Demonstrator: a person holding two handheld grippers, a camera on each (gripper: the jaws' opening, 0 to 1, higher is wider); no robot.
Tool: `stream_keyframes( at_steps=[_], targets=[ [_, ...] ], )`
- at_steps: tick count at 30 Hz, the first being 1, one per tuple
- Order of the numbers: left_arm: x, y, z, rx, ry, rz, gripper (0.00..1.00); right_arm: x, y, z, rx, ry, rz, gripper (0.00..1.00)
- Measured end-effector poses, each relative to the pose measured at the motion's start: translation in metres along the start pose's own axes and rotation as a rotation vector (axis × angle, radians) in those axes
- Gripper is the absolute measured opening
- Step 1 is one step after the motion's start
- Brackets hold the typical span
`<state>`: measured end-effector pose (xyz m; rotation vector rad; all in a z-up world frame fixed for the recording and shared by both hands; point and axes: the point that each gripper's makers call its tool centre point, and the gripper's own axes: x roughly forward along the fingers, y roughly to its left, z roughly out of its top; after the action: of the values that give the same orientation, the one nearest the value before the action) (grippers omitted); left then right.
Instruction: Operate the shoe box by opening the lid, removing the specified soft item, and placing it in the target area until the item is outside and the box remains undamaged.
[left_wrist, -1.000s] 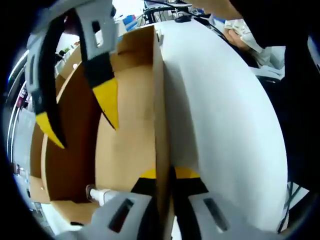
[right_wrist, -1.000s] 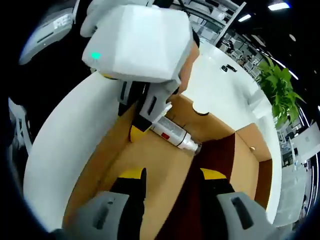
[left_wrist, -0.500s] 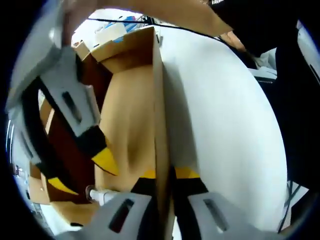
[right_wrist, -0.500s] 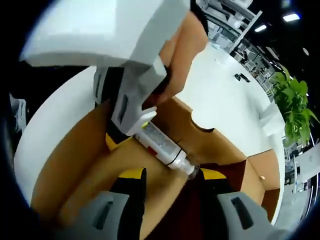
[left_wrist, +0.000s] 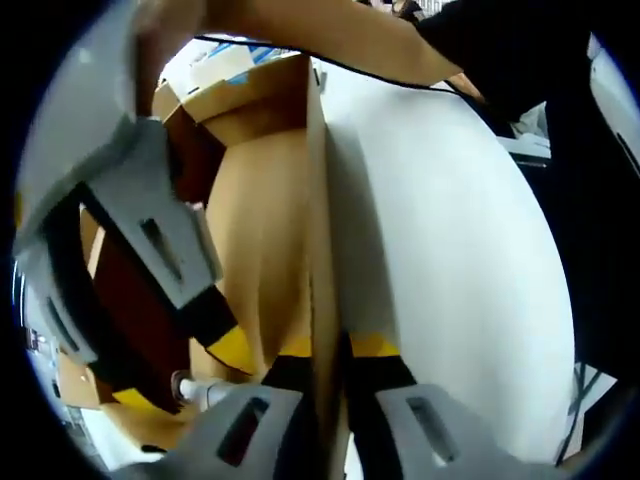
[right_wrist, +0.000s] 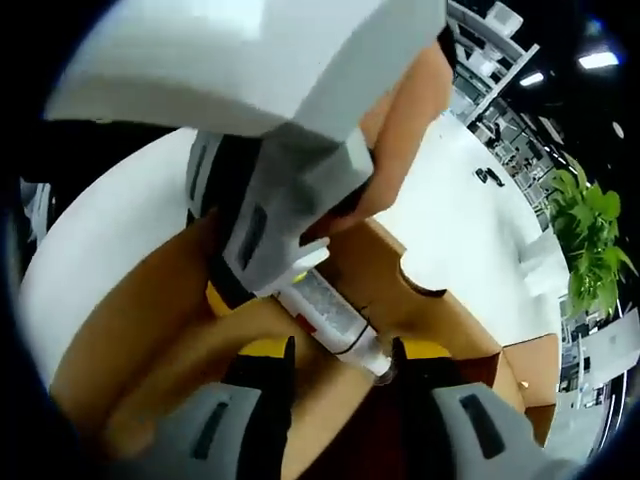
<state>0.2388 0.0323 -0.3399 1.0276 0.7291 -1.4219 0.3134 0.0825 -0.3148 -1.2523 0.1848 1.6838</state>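
Now mid-removal: left gripper (left_wrist: 325, 350) clamped on box wall (left_wrist: 318, 250), right gripper (right_wrist: 338, 350) jaws apart around the tube (right_wrist: 335, 320); next, probably close and lift clear

Right gripper view: right gripper (right_wrist: 338, 352) over the open cardboard box (right_wrist: 150, 330), jaws apart, yellow tips on either side of the capped end of a white tube (right_wrist: 335, 320). Tube lies aslant inside box. Left gripper (right_wrist: 262, 262) reaches in from above, its tip at the tube's other end. White surface (right_wrist: 450, 230) around box. Green plant (right_wrist: 590, 250) at right.
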Motion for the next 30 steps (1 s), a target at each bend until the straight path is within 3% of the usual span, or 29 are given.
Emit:
stream_keyframes(
  at_steps=[4, 9, 25, 30],
  targets=[
    [0.001, -0.003, 0.000, 0.002, 0.000, 0.000, 0.03, 0.005, -0.001, -0.011, -0.003, 0.031, 0.000, 0.38],
    [0.001, -0.004, 0.000, -0.007, -0.002, -0.006, 0.03, 0.014, -0.005, -0.003, 0.026, -0.027, 0.005, 0.36],
    [0.000, -0.001, 0.000, -0.007, -0.011, -0.012, 0.03, 0.014, -0.005, -0.004, 0.039, -0.075, -0.038, 0.36],
    [-0.001, -0.001, 0.001, -0.006, -0.011, -0.011, 0.03, 0.015, -0.003, -0.003, 0.004, -0.059, -0.045, 0.34]
  ],
)
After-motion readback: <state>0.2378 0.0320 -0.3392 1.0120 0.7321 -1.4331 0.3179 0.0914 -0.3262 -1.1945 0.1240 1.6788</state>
